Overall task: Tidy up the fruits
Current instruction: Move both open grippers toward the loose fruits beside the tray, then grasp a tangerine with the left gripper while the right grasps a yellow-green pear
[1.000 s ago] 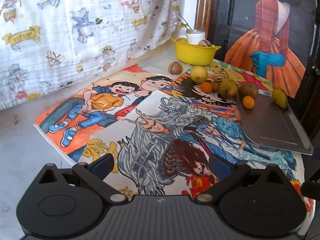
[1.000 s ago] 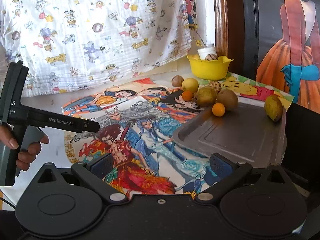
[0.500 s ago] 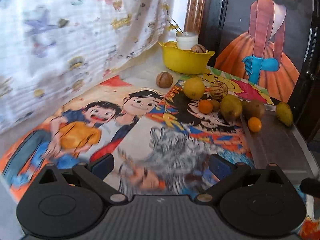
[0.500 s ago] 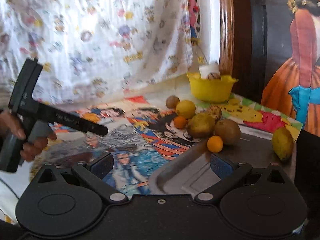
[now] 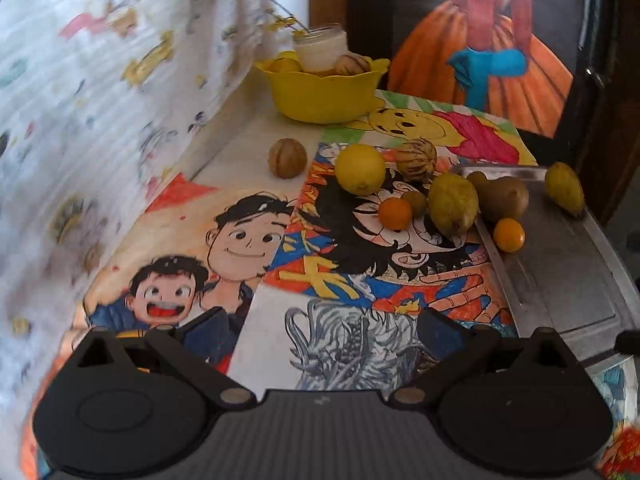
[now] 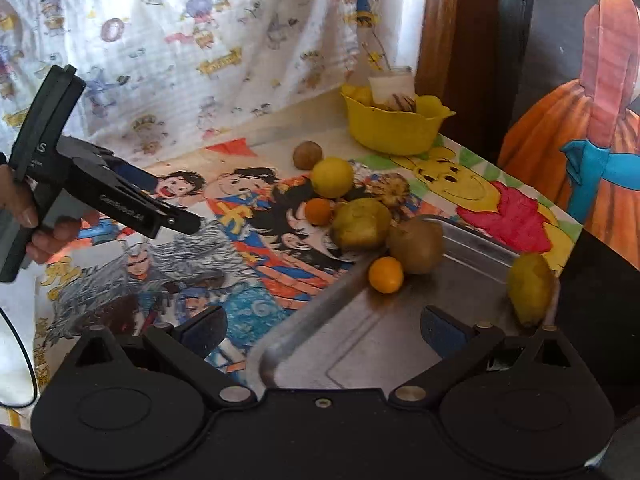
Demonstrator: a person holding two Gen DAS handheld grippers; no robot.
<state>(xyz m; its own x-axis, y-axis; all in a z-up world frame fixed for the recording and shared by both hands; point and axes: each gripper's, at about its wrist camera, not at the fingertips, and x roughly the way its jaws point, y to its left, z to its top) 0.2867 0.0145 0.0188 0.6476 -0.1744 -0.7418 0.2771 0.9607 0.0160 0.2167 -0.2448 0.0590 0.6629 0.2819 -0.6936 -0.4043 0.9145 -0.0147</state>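
Fruits cluster at the near-left corner of the metal tray (image 6: 400, 344): a yellow lemon (image 5: 360, 169), a striped round fruit (image 5: 415, 153) and a small orange one (image 5: 395, 213) lie on the drawings just off the tray, a green pear (image 5: 453, 204) leans at its rim, and a brown pear (image 5: 505, 197), another orange fruit (image 6: 385, 274) and a yellow-green pear (image 6: 530, 287) sit on it. A brown nut (image 5: 287, 157) lies apart, toward the yellow bowl (image 5: 324, 94), whose contents are partly hidden behind a white jar (image 5: 320, 50). The left gripper (image 5: 322, 326) and right gripper (image 6: 322, 326) hover spread wide, holding nothing. The patterned cloth (image 5: 100, 100) is blurred.
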